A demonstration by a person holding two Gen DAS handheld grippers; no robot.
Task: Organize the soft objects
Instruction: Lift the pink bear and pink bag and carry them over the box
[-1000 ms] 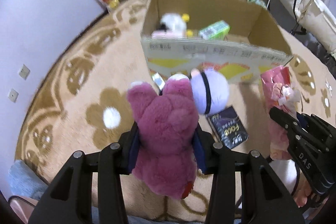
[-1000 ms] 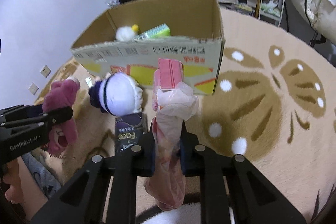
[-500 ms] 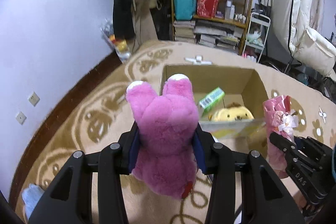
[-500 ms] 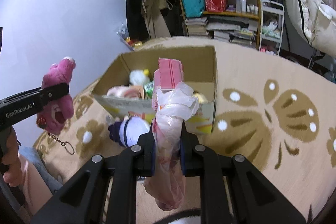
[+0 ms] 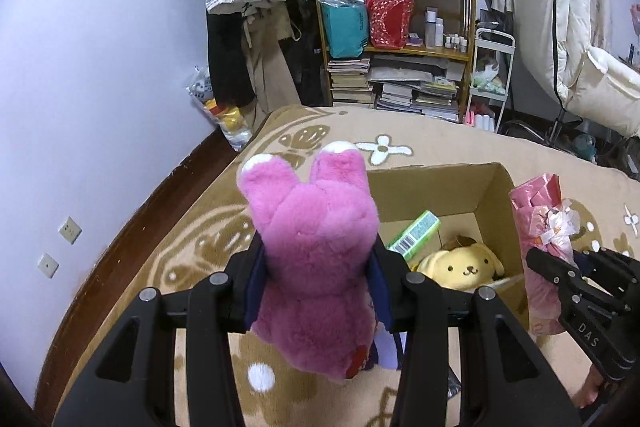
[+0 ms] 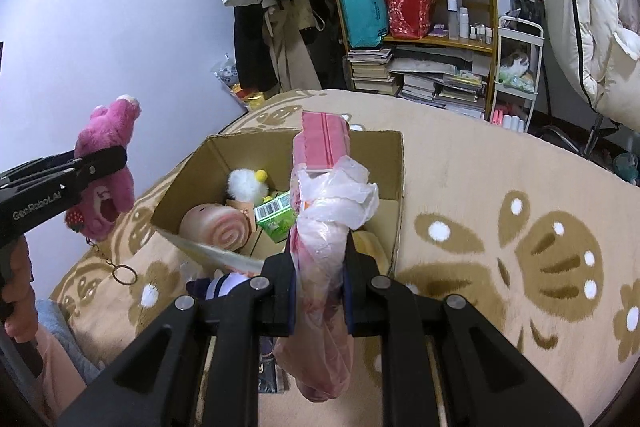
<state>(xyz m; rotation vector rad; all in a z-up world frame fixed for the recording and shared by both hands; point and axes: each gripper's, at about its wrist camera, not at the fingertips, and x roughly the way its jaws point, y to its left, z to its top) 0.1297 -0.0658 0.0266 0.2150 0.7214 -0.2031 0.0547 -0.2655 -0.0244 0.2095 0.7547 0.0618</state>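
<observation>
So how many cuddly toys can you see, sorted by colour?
Pink: 2, the fluffy pink plush bear and the round pink swirl plush
Yellow: 1, the yellow floppy-eared plush dog
White: 1, the white fluffy plush with a yellow tuft
Purple and white: 1, the purple-and-white plush on the rug
Total: 5

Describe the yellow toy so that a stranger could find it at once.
Find the open cardboard box on the carpet. The yellow toy lies at its bottom, beside a green carton. It alone is a yellow dog with a small dark face.
</observation>
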